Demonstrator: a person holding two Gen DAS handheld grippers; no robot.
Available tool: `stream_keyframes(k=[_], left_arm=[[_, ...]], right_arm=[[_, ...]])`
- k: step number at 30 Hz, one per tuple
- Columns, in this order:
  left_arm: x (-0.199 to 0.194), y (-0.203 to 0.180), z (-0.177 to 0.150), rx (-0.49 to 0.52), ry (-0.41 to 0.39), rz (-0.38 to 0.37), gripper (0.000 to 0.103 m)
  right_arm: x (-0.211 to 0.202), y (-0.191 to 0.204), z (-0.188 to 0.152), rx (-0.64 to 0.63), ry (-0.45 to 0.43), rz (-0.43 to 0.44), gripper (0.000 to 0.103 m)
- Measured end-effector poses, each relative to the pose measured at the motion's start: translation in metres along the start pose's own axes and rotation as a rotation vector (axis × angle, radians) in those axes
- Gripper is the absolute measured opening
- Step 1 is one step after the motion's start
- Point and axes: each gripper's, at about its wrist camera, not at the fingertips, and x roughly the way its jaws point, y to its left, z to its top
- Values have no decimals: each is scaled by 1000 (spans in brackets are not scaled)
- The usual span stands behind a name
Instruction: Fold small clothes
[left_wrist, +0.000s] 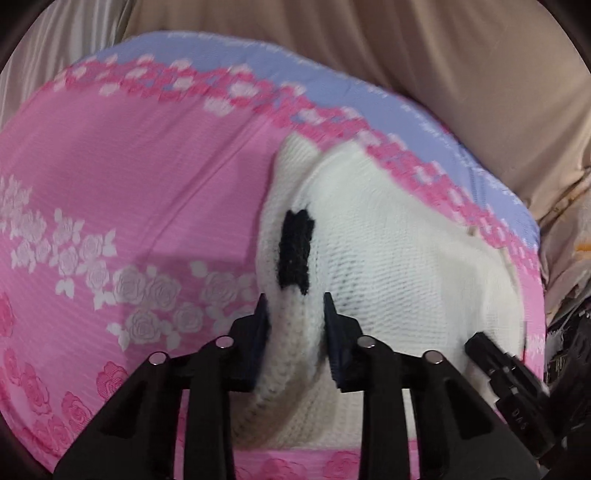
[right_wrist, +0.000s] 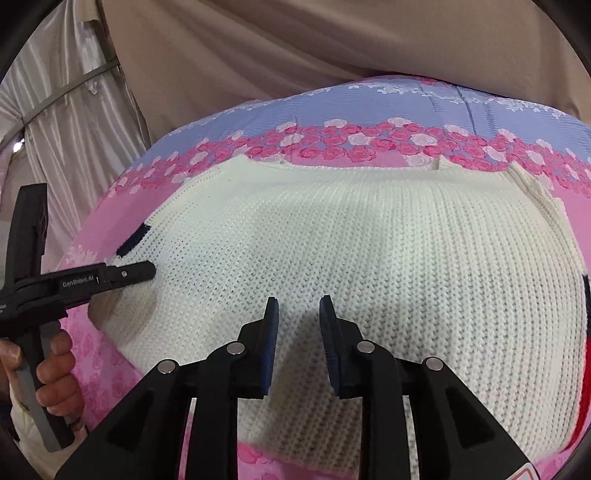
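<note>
A white knit sweater (left_wrist: 388, 240) with a black patch (left_wrist: 295, 251) lies spread on a pink rose-patterned bedspread (left_wrist: 129, 166). My left gripper (left_wrist: 296, 306) is shut on a raised fold of the sweater's edge, just below the black patch; the knit fills the gap between the pads. In the right wrist view the sweater (right_wrist: 369, 240) lies flat, and my right gripper (right_wrist: 299, 308) hovers open over its near middle with only flat knit and shadow below. The left gripper (right_wrist: 147, 269) shows at the sweater's left edge, held by a hand (right_wrist: 55, 376).
The bedspread (right_wrist: 92, 369) has a lilac band (right_wrist: 332, 103) along its far side. Beige draped cloth (right_wrist: 295, 44) hangs behind it, with pale curtain folds (right_wrist: 74, 129) at the left. One of the right gripper's fingers (left_wrist: 487, 350) reaches in at the sweater's right side.
</note>
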Motion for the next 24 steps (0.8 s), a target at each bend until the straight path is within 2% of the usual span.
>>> stream_keyframes(k=[5,7,10,13,17,19,20,21,22,23,24], left_arm=[[-58,-79,5,189,-147,-79,23],[-70,-123,0,280,-176,-130,22],[-68,-187,-13,409,-174,-196,22],[-41,-242,-36,511,-113,-237,22],[28,-287,-79,585,64,-220,23],[52,-293,-95,597,122,-205,29],[52,-291,-100,592,120,-209,29],[44,-287,-102,588,102,-225,35],[33,-283,-101,584,87,-244,47],[18,-277,-99,579,64,-269,52],[2,-269,-95,566,34,-287,63]], right_arm=[[-39,-35,-11,80,-59,-23,27],[-57,-53,-16,117,-86,-51,27],[-80,-79,-23,171,-121,-103,28],[-100,-105,-32,217,-146,-165,29],[-117,-145,-52,300,-141,-251,32],[-123,-159,-60,336,-131,-269,32],[-125,-163,-62,342,-128,-272,32],[-128,-165,-63,342,-131,-270,32],[-132,-166,-60,340,-138,-263,32],[-135,-167,-57,333,-145,-249,33],[-137,-167,-51,324,-152,-224,35]])
